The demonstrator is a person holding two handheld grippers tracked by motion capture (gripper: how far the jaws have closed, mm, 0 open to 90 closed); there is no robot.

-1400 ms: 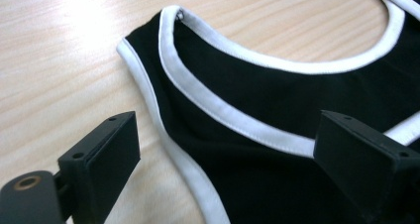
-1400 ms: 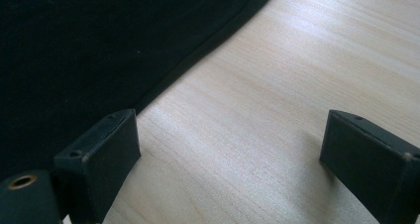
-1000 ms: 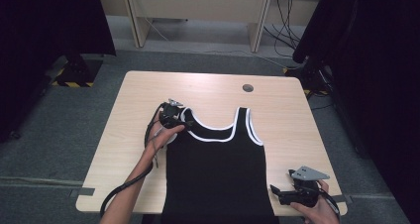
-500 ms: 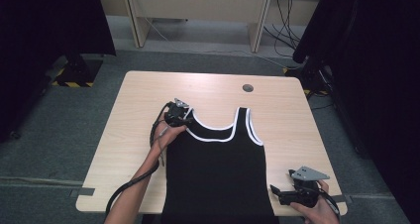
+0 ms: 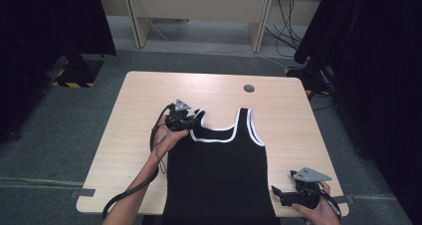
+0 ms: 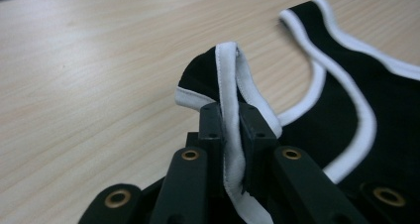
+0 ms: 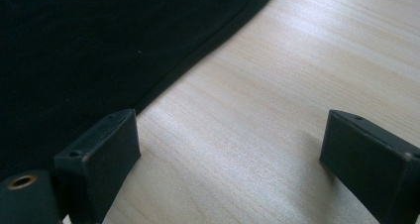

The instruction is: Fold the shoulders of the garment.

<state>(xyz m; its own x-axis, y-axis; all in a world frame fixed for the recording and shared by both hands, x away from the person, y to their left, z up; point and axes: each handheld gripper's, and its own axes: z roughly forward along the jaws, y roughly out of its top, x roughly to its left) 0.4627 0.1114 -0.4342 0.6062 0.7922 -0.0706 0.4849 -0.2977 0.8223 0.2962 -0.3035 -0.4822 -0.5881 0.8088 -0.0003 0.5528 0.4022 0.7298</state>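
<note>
Light: even, from overhead; table (image 5: 139,115) bright, side curtains nearly black.
Shadows: soft, short, under the right gripper (image 7: 233,154).
Glare: pale sheen on the wood, far side.
Focus: left gripper (image 6: 230,130) close-up sharp; near edges blurred.

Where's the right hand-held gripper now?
High view: the right hand-held gripper sits at the table's near-right corner, jaws open beside the black tank top's hem edge.

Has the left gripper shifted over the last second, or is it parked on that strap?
Yes. In the high view the left gripper, shut on the tank top's strap, has moved slightly right, toward the table's cable hole.
</note>
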